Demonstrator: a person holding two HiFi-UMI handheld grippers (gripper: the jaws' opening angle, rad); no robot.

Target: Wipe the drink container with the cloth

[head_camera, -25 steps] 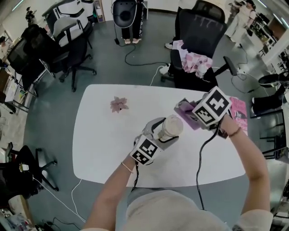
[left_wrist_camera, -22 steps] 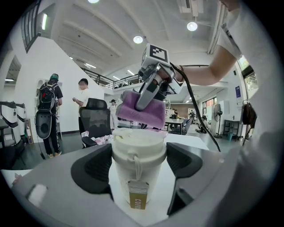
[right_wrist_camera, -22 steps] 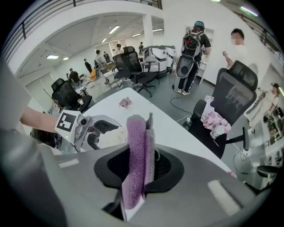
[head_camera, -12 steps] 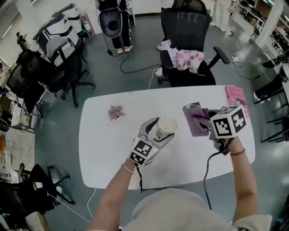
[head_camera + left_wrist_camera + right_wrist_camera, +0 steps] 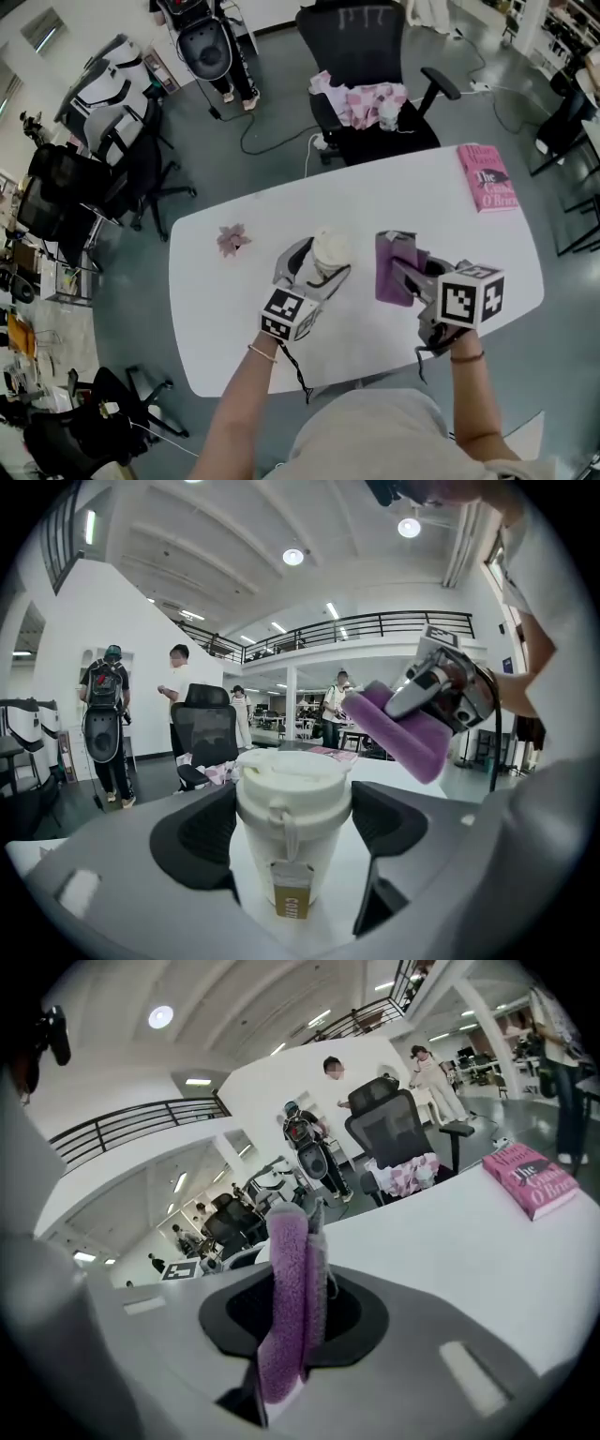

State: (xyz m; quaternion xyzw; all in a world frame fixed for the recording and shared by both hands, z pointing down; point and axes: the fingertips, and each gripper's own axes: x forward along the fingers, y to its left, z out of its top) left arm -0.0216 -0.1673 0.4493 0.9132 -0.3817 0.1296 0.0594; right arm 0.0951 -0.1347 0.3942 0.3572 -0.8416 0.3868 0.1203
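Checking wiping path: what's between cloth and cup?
Head view: one jaw of the left gripper beside the cup, then bare table up to the cloth.

It was a large open-plan office, two storeys high. A white table stood on a grey floor, with a black swivel chair at 12 o'clock and more swivel chairs at 10 o'clock. The left gripper view showed a railed mezzanine, round ceiling lights and standing people at 10 o'clock.
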